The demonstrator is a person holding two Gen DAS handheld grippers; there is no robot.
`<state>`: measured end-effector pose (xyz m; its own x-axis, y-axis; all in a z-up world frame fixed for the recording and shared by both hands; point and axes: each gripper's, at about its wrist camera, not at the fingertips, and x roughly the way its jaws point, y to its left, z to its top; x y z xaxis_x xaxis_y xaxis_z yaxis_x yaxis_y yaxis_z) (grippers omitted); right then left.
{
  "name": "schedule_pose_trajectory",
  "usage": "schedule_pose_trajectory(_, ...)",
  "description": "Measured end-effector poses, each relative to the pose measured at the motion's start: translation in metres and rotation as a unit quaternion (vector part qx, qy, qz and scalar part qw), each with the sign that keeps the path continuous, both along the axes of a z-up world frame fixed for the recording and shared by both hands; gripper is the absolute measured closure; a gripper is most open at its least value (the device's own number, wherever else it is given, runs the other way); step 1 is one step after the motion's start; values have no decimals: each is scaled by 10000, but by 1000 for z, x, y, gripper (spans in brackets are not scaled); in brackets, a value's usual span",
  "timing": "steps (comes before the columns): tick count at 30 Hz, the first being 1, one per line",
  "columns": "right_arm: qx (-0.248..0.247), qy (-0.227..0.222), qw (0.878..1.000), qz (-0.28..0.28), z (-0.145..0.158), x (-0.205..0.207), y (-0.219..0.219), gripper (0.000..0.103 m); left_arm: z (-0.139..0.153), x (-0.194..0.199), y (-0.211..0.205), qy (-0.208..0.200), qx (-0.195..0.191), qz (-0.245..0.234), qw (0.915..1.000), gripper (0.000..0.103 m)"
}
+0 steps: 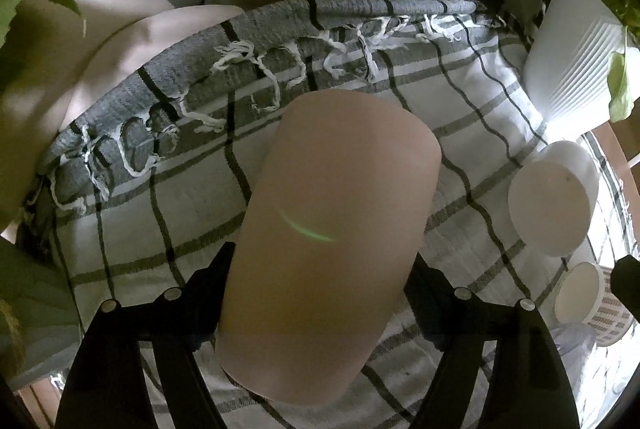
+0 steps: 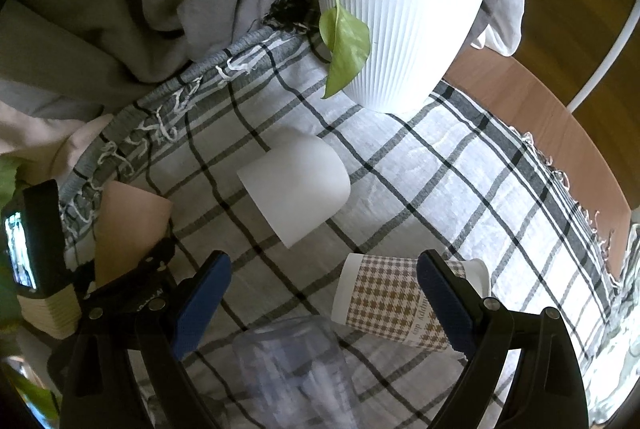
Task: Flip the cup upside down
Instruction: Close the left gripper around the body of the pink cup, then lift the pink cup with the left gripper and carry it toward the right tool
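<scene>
My left gripper [image 1: 320, 293] is shut on a plain pink cup [image 1: 328, 229] and holds it above the checked cloth [image 1: 160, 213], closed end pointing away from the camera. The same pink cup [image 2: 128, 221] shows at the left of the right wrist view, held by the left gripper [image 2: 132, 269]. My right gripper [image 2: 324, 293] is open and empty, blue pads wide apart, above a clear plastic cup [image 2: 296, 369]. A white cup [image 2: 296, 185] stands upside down mid-cloth. A houndstooth paper cup [image 2: 396, 305] lies on its side beside my right finger.
A white ribbed plant pot [image 2: 404, 37] with green leaves stands at the back of the cloth. Grey and beige fabric [image 2: 120, 9] is piled behind the cloth's fringed edge. Bare wooden tabletop [image 2: 532, 101] shows at the right.
</scene>
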<state>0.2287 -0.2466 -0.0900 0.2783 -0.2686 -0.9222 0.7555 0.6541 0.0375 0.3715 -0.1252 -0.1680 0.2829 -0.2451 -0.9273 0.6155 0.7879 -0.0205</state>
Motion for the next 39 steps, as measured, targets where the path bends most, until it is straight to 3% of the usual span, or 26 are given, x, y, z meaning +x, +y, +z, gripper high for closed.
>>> schedule_pose_trajectory(7,-82,3,9998,171,1,-1,6,9,18,-9,9,-136,-99,57,9998,32)
schedule_pose_trajectory(19,-142,-156,9995,254,16,-17,9,9,62,-41,23,-417,-375,118,9984,33)
schedule_pose_trajectory(29,-154,-390,9976,555,42,-49,15,9,114,-97,41,-812,-683,334,9938,33)
schedule_pose_trajectory(39,-97,-622,9878,1428,63,-86,30,9,131,-164,68,-815,-765,946,9892,33)
